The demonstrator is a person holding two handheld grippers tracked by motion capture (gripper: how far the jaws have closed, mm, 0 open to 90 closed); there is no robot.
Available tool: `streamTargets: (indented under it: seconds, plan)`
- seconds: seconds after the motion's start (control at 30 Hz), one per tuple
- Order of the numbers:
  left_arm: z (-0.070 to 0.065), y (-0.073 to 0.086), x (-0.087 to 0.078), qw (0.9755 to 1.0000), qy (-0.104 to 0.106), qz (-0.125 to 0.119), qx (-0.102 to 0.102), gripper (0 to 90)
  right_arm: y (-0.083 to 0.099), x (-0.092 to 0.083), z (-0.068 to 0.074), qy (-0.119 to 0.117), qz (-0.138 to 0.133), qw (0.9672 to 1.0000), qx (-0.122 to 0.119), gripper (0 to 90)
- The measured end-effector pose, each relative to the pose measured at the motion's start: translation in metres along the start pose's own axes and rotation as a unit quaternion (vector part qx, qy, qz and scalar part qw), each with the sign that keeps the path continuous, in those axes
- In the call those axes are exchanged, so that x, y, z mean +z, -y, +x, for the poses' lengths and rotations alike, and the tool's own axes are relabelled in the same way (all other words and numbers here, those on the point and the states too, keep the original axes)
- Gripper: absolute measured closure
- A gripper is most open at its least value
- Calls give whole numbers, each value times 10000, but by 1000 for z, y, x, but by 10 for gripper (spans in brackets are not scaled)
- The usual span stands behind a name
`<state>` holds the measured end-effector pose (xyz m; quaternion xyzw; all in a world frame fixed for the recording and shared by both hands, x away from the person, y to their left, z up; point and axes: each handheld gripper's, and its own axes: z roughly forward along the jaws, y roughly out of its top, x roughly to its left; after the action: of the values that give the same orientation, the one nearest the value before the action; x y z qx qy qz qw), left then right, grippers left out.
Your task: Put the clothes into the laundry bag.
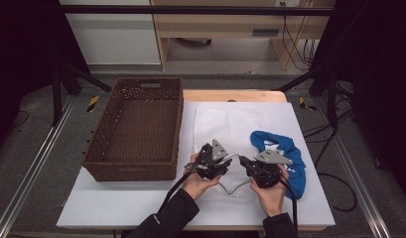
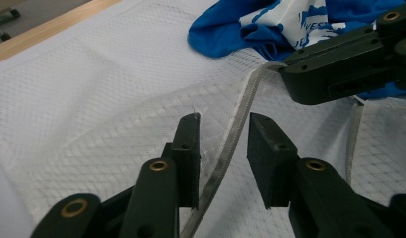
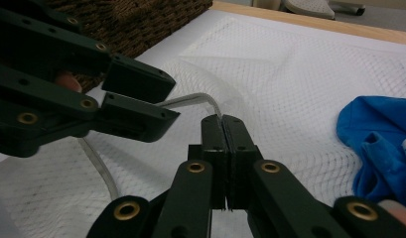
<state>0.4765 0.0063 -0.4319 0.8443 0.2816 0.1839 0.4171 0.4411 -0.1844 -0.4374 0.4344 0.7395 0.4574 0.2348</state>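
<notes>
White-topped bench (image 1: 141,203), mesh laundry bag (image 1: 230,126) lying flat mid-surface. Right gripper (image 3: 222,121) has its jaws pinched tight on the bag's rim band; left gripper (image 2: 223,134) straddles that band, jaws narrowly apart. Limp, light, snag-prone netting, so the stitched edge looks the best hold.

Partial white letters "WES" on the blue shirt (image 2: 290,25).

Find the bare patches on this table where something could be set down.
Free: the white tabletop's near-left corner in front of the brown wicker basket, and the strip behind the blue printed shirt. Crowded: the middle, where the white mesh bag and both hand-held grippers sit.
</notes>
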Motion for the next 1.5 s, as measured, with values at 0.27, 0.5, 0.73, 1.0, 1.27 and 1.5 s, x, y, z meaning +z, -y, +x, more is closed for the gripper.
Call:
streamTargets:
  seconds: [0.27,0.5,0.73,1.0,1.27,1.5]
  plan:
    - [1,1,0,9998,169,-20,-89,885,2,2,1,-28,100,9999,-38,896]
    - [0,1,-4,9995,290,-2,-118,890,5,-10,2,-70,55,9999,-69,806]
    - [4,0,-4,9991,335,-44,-271,890,25,-34,3,-103,37,9999,-32,763]
    - [6,-5,-9,9985,371,-188,-358,890,64,-26,0,-188,684,9973,209,899]
    - [5,-5,-10,9983,393,-233,-363,890,63,-33,-3,-56,610,9979,194,853]
    - [5,-2,-10,9982,409,-202,-400,890,41,-75,-43,973,8,9942,459,578]
